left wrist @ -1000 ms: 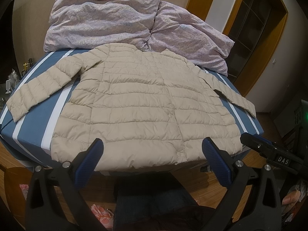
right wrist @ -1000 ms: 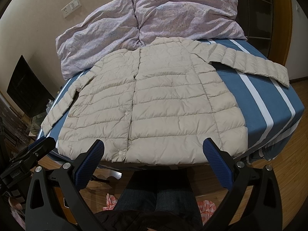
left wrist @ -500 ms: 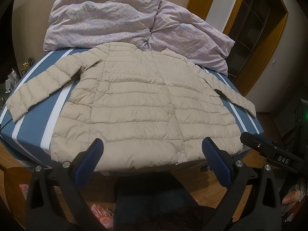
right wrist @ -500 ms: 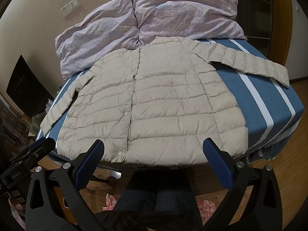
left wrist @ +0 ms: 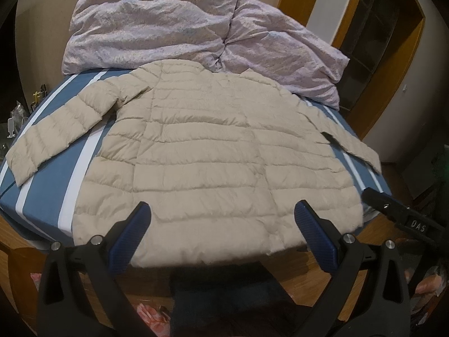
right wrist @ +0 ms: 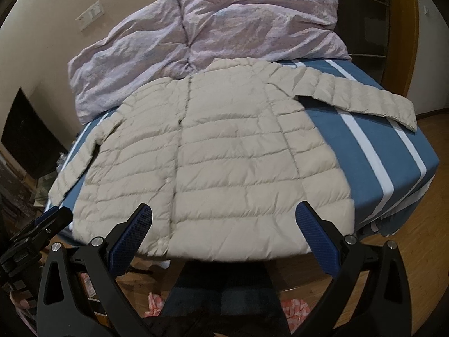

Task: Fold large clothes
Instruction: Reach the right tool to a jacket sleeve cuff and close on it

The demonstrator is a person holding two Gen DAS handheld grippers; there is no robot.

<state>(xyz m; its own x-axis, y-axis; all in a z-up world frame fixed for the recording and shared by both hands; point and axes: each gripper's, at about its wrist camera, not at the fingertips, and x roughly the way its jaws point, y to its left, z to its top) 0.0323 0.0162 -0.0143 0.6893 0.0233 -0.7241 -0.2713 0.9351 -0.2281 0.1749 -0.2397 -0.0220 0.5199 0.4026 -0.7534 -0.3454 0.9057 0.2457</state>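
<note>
— Tongs first: my left tongs (left wrist: 221,236) are spread wide with nothing between the pads, hanging just short of the jacket's (left wrist: 213,163) hem. My right tongs (right wrist: 223,234) are the same, wide and empty, at the hem on the other side.

— Where does the jacket lie?

— Flat on the bed (right wrist: 364,151), front up, snaps closed down the middle as far as I can tell. Collar toward the duvet (right wrist: 224,28), which is bunched just beyond it; hem at the near edge of the mattress. Both sleeves are spread out from the body, one (left wrist: 56,129) angling off its left side, the other (right wrist: 362,98) off its right.

— So which step are we on?

— I'd say the very start. The jacket is laid out and no fold shows yet; neither pair touches cloth.

— And next?

— My guess is a sleeve first: reach past the hem to one cuff, close on it, and carry it across the body. The padding is puffy and slick-looking, so I'd take a deep bite of fabric and move low, or the fold may spring back open.
</note>
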